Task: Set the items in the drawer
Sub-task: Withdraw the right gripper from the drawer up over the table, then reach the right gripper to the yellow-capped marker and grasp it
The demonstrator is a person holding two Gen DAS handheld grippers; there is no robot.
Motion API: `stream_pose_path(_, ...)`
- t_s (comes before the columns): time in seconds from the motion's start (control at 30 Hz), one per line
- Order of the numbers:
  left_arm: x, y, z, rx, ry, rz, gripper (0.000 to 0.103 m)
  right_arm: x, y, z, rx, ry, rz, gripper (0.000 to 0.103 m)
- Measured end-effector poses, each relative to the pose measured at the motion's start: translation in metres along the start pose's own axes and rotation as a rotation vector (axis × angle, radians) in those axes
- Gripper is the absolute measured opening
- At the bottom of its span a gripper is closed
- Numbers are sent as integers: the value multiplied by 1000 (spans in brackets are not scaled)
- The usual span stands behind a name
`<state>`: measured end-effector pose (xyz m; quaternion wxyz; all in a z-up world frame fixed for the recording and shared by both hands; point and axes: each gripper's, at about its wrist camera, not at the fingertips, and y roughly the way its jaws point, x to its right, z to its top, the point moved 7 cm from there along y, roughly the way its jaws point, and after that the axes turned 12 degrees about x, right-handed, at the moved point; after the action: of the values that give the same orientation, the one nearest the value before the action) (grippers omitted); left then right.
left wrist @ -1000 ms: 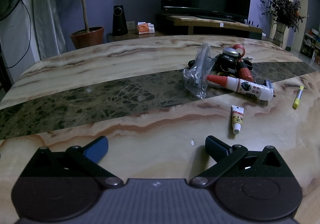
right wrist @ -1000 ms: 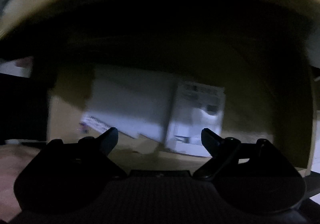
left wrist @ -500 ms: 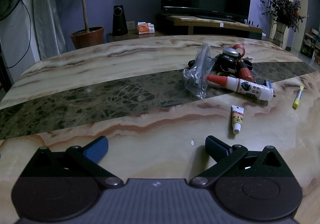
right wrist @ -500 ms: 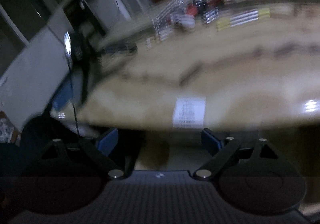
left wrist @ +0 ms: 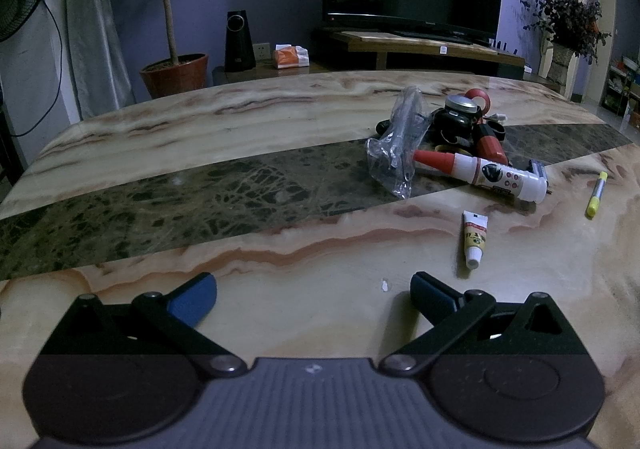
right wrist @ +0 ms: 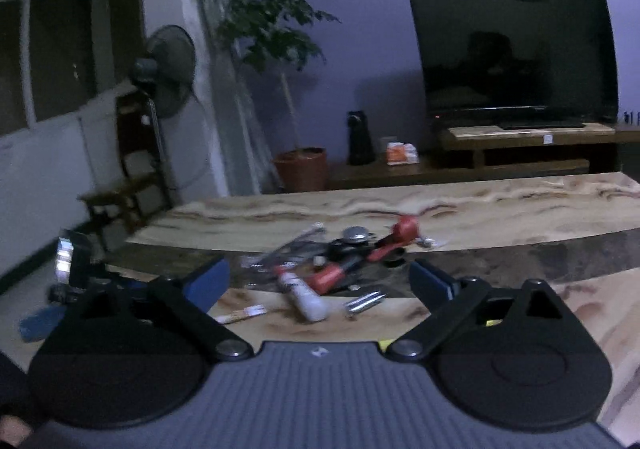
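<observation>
Both our claws, left claw (left wrist: pixel 314 285) and right claw (right wrist: pixel 320 279), gape wide, empty; at 1 o'clock the glue bottle (left wrist: pixel 484 175) could roll off the desk (left wrist: pixel 240 129) if nudged.

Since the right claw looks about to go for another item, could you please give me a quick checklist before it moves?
1. Right claw open and empty: ok.
2. Left claw open, empty, low over the marble table, clear of the pile: ok.
3. Items left to collect: ok; white glue bottle, small tube, yellow marker and clear plastic bag lie on the table.
4. Small tube lies apart from the pile, free to grasp: ok.
5. Right wrist view sharp enough to aim: not ok, blurred.
6. Drawer open and reachable: cannot tell, not in view.
</observation>
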<state>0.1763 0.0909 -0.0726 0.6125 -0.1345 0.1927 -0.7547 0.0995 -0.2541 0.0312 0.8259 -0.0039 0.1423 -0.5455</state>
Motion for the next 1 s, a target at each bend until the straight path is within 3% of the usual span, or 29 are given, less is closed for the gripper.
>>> stream_pose_path(0.13,0,0,0,0,0,0,103,30,34,-10,-55,-58,-89,96)
stream_pose_path(0.23,0,0,0,0,0,0,103,60,53,-11,-106,-122,-144,76)
stream_pose_path(0.4,0,0,0,0,0,0,103,91,66,-26,-169,-105,-156,76)
stream_pose_path(0.63,0,0,0,0,0,0,103,64,65,-30,-166,-164,-78,78)
stream_pose_path(0.93,0,0,0,0,0,0,103,78,64,-35,-199,-337,-129,86)
stream_pose_path(1.0,0,0,0,0,0,0,103,81,65,-40,-228,-320,-119,86)
